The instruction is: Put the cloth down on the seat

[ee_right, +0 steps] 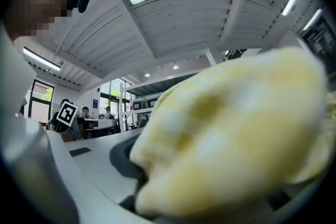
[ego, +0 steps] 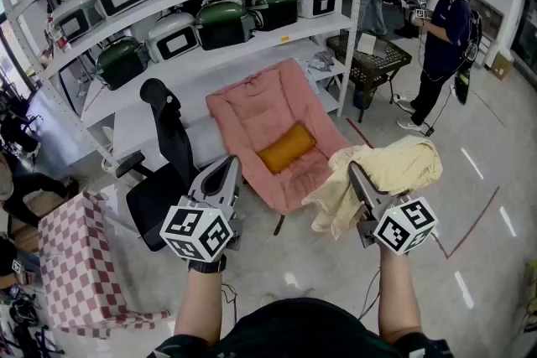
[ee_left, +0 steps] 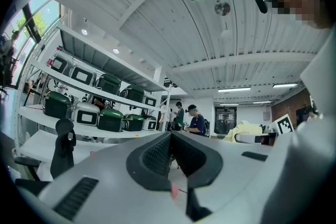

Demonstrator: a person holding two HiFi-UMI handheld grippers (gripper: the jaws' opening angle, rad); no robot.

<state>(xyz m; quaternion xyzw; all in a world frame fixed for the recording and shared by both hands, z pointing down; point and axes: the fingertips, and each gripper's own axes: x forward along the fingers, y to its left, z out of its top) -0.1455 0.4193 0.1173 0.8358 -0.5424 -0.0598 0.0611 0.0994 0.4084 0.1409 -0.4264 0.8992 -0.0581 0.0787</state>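
The pale yellow cloth hangs bunched from my right gripper, which is shut on it, to the right of the seat and in front of it. In the right gripper view the cloth fills most of the picture and hides the jaw tips. The seat is a pink padded folding chair with an orange cushion on it, straight ahead between the two grippers. My left gripper is held level near the chair's front left corner. Its jaws meet with nothing between them.
A black office chair stands just left of the pink seat. Behind both runs white shelving loaded with green and white appliances. A red-checked cloth lies on the left. A person and a black wire table stand at the back right.
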